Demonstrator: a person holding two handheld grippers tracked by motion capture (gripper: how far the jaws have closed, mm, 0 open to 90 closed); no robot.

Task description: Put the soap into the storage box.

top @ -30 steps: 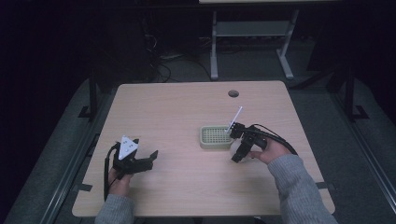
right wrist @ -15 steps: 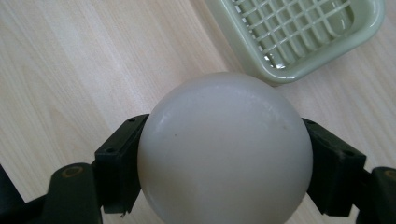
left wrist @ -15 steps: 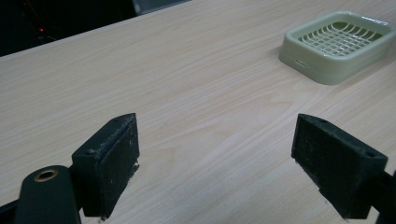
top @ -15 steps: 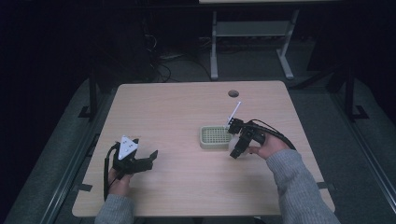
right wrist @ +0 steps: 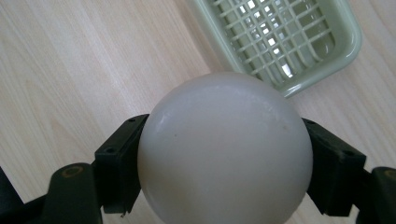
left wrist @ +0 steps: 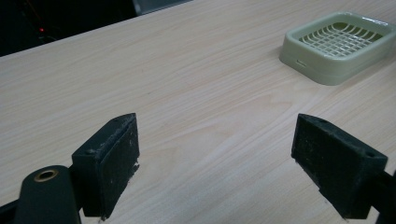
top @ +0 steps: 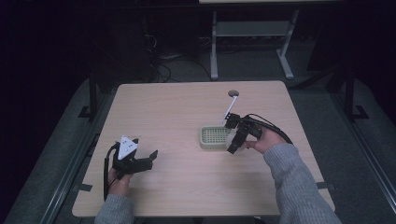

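Ball (right wrist: 225, 154), white and smooth, sits between the two jaws of the right gripper (top: 235, 135), which are closed on its sides; being round, it has no long axis to line up. Just ahead of this gripper, and a little lower, lies the green basket (right wrist: 299, 42) with a grid bottom, flat on the table (top: 177, 112), and it looks empty. In the right gripper view the ball hangs close to the near rim of the basket, not yet above the grid, so I judge that a short move forward would bring it over the opening. The right hand (top: 264, 140) is clearly the nearer one to the basket. The left gripper (top: 140, 161) rests far to the side, low over the table, with its jaws wide apart and nothing between them; from it the basket (left wrist: 338, 44) lies ahead and to the right.
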